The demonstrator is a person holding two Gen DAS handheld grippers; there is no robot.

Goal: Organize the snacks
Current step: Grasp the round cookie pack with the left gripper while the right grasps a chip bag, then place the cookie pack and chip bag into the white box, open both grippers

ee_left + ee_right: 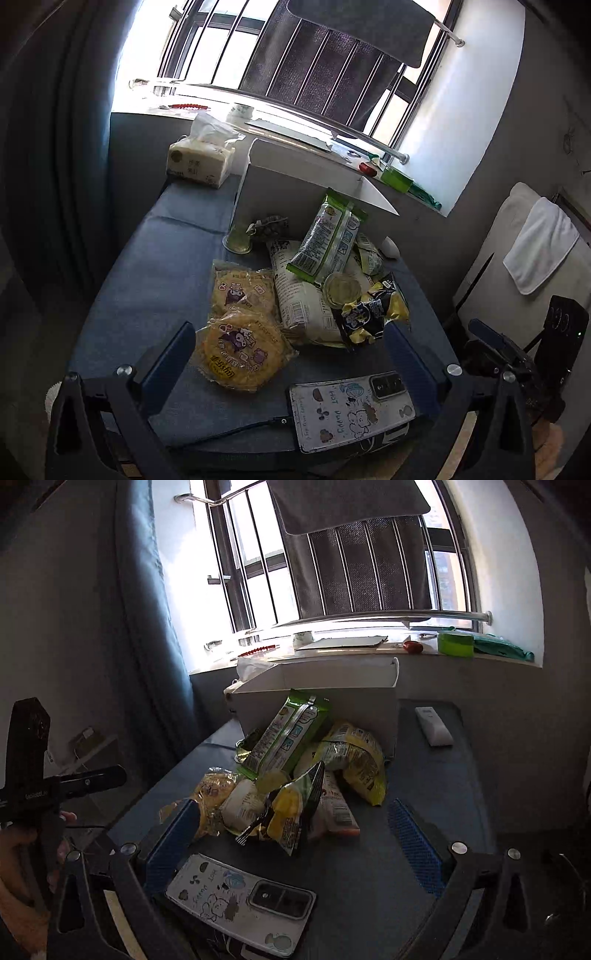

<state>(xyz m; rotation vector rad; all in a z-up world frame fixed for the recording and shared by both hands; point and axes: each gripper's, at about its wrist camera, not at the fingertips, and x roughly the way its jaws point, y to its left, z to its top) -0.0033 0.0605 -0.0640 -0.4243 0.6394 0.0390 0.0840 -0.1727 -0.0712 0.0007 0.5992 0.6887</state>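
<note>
Nearest us: phone (351, 410) lies flat between our left gripper (291, 354) jaws, untouched.
Left jaws: wide open, empty; round yellow pancake pack (242, 350) just inside the left finger.
Right gripper (295, 834): wide open, empty.
Beyond: snack pile (295, 771), then white box (332, 679).

Each gripper is built from a black frame with triangular cut-outs, and round silver screws are seen at the joints. The fingers of the left gripper (291, 354) are covered with dark blue pads (168, 360). On the right gripper (295, 834) the blue pads (415, 843) are marked with a fine ribbed texture
</note>
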